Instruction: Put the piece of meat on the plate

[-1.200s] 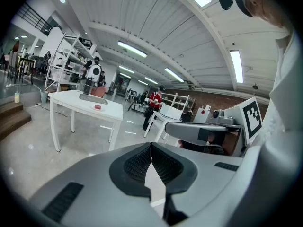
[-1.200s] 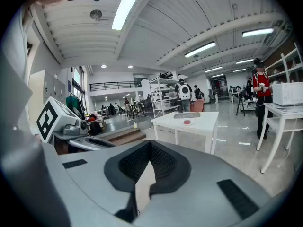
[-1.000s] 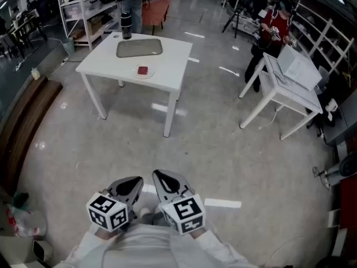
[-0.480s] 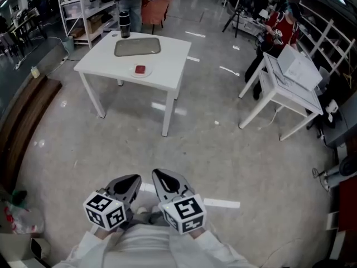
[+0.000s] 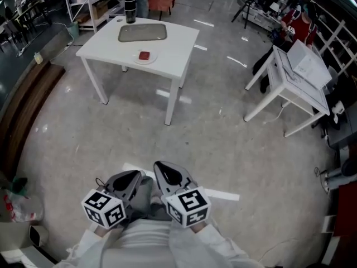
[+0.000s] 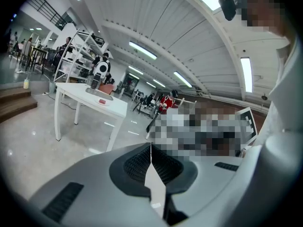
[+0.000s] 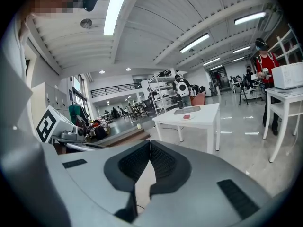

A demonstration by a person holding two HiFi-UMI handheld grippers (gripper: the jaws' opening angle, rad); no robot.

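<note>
The grey floor takes up most of what you see from your head, glossy and marked with short white strips. A long wooden step runs along its left edge. Ahead of you stands the white bench on four thin legs. A second bench, also white, stands off to its right and holds papers or a box.

On the first bench, a flat grey tray lies toward the far side. A dark flask stands upright just beyond the tray, at the far left corner.

You hold both tools low and close to your body, side by side, well apart from the bench and pointing toward it. Your left tool is closed, its ribbed pads meeting in a thin line with nothing between them. Your right tool is closed and empty in the same way.

The small white plate sits on the near side of the bench, just in front of the tray. The piece of meat, red and roughly square, lies in the middle of that plate.
</note>
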